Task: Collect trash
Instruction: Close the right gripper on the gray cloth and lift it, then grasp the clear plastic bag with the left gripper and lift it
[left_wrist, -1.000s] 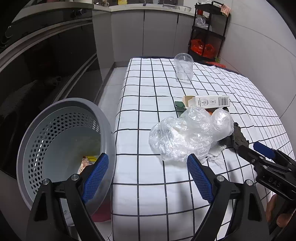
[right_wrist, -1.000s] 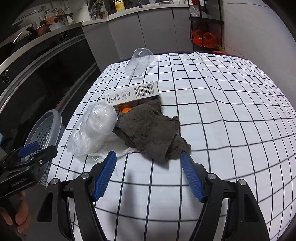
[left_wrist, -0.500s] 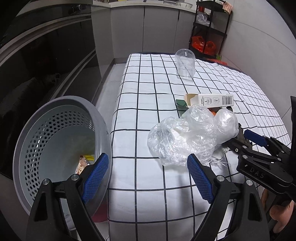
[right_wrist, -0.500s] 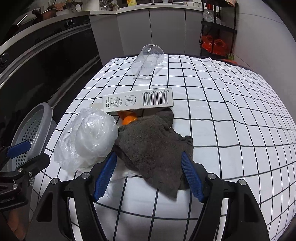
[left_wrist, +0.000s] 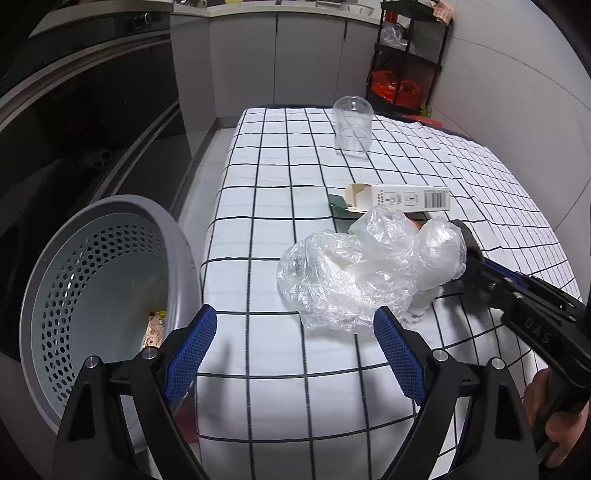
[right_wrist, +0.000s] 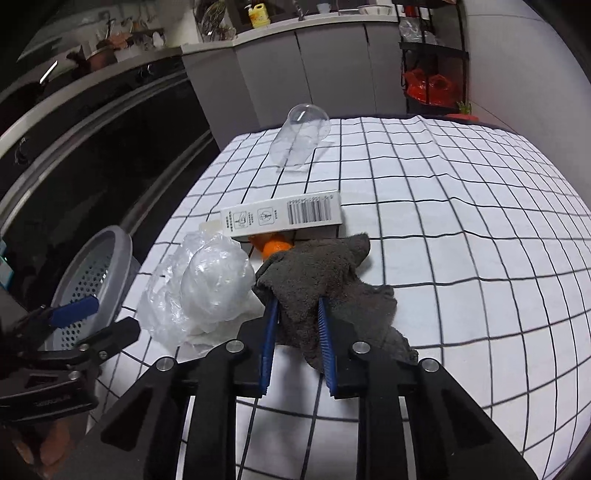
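A grey cloth (right_wrist: 325, 269) lies crumpled on the checked tablecloth (right_wrist: 443, 221). My right gripper (right_wrist: 295, 306) has its jaws closing on the cloth's near fold, and the blue pads press into it. To its left sits a crumpled clear plastic bag (right_wrist: 207, 288) (left_wrist: 362, 273), with white tissue under it. My left gripper (left_wrist: 293, 317) hangs open just in front of the bag, nothing between its fingers. A grey perforated basket (left_wrist: 110, 206) stands off the table's left edge, with some wrappers at its bottom.
Behind the bag lies a white carton with a barcode (right_wrist: 284, 218), with something orange (right_wrist: 275, 247) beneath it. A clear plastic cup (left_wrist: 352, 123) stands farther back. Dark cabinets run along the left, and a black shelf rack (left_wrist: 406, 66) stands at the back right.
The right gripper's jaws have come together on the grey cloth, which is bunched up and lifted slightly. The left gripper has stayed open and in about the same place.
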